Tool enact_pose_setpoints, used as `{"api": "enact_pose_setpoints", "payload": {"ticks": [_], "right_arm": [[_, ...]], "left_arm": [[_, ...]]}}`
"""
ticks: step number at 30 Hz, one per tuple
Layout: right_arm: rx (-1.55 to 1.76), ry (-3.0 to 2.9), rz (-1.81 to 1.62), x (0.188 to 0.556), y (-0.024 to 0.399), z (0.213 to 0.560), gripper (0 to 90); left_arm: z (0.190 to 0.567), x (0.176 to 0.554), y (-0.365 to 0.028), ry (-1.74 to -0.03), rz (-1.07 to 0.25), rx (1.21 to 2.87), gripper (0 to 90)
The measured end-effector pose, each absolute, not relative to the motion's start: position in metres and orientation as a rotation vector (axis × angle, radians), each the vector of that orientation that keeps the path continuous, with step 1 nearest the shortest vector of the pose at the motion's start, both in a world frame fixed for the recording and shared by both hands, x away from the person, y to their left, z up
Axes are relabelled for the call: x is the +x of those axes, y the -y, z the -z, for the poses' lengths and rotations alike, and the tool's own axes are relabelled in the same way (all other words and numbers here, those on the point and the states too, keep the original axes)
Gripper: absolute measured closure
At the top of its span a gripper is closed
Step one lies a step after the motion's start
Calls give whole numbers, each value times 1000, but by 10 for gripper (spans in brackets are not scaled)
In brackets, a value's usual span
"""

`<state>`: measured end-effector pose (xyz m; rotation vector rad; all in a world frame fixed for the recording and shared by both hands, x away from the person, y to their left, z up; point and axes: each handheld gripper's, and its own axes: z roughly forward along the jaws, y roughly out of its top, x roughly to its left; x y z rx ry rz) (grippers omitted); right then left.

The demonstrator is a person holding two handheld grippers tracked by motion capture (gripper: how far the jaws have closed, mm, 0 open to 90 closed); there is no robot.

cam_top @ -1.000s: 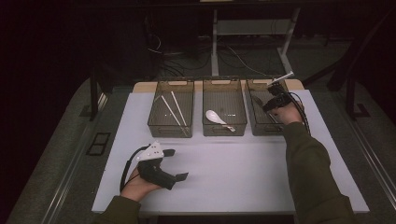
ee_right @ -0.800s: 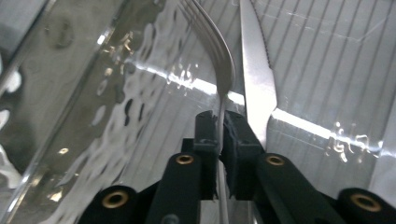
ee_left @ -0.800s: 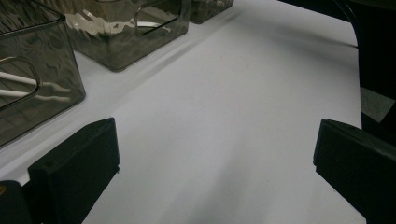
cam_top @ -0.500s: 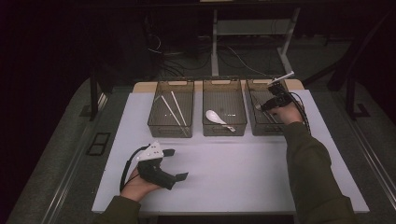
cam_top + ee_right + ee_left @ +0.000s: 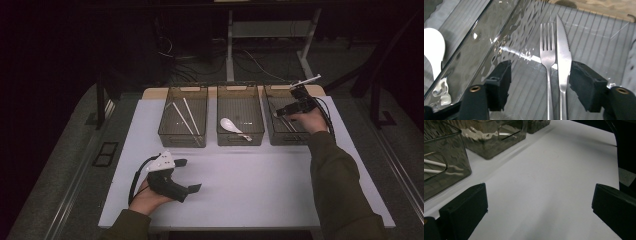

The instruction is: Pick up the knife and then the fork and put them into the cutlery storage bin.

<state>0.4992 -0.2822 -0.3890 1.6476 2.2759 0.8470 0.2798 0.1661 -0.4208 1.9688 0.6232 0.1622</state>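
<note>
Steel fork [image 5: 547,62] and knife [image 5: 563,60] lie in the right bin [image 5: 280,131]; right gripper [image 5: 540,82] fingers have just been opening (nothing pinched), left gripper [image 5: 537,216] open on the counter [image 5: 260,175]. Next: withdrawing.

Right gripper [image 5: 278,114] jaws have just been opening; left gripper [image 5: 192,175] open.

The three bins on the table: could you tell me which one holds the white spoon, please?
The middle bin, between the left bin with chopsticks and the right bin with fork and knife.
</note>
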Motion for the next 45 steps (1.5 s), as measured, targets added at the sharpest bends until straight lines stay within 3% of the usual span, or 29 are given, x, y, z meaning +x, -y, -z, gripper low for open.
{"api": "enact_pose_setpoints", "payload": {"ticks": [27,45], "right_arm": [[1460,-2229,-1082,461,296,366,216],[1338,-2172,-1162,420,302,364,208]], "left_arm": [[422,285,-166,-603,-168,1986,0],[423,284,-166,-602,-170,1995,0]]}}
